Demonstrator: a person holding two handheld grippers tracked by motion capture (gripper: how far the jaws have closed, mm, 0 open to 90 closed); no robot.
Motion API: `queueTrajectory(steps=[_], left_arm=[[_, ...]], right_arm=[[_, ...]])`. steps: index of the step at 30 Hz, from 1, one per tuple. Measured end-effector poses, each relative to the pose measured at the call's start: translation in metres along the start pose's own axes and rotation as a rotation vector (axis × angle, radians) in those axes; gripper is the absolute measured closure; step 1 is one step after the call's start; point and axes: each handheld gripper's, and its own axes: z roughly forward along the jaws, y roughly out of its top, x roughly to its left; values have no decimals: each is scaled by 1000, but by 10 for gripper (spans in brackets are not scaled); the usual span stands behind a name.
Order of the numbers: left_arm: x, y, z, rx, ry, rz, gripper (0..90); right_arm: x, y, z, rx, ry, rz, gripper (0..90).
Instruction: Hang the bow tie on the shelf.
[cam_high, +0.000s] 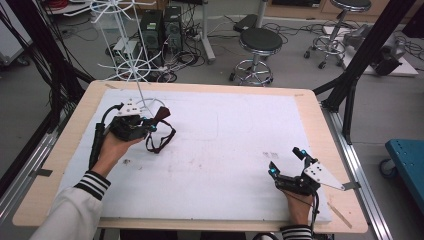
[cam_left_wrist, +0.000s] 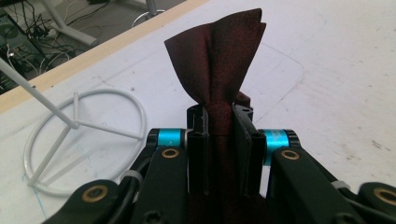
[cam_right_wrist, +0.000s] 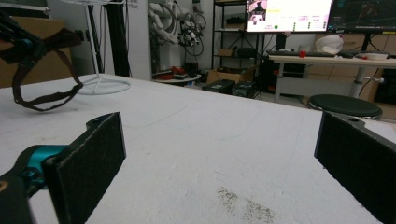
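Dark red bow tie (cam_left_wrist: 219, 60), soft cloth, pinched into folds that fan out like a wing. Squeezed tight between the two black jaws of the left gripper (cam_left_wrist: 219, 123), close beside the white wire stand (cam_left_wrist: 84, 140). Thin dark strap (cam_high: 161, 139) hanging from the bow tie in a loop, down to the white sheet just in front of the stand. Same bow tie (cam_right_wrist: 44, 44) and strap seen far off in the right gripper view, up in the air next to the stand (cam_right_wrist: 100, 84).

Stand made of thin white wire: round ring at the bottom with spokes, one straight pole going up, more wire rings higher up.

Right gripper (cam_high: 287, 162) well apart from the stand, near the other end of the counter. Jaws spread wide, flat rough black pads (cam_right_wrist: 91, 161), nothing between them. Blue metal bits near both grippers' jaws.

Counter (cam_high: 320, 130) of pale wood with round corners, covered by a big white sheet (cam_high: 235, 145) with small grey smudges. Grey floor beyond the stand, with black round stools (cam_high: 260, 42), lots of cables, black frame bars. Screens and desks farther back.
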Motion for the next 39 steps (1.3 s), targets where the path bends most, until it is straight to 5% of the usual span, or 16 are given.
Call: queueTrajectory(steps=[14,39], left_arm=[[11,-3,-48,-107,14,-27,771],[35,15,-92,-249,37,-70,770]], right_arm=[[0,0,0,1,-1,2,13],[0,0,0,3,-4,2,13]])
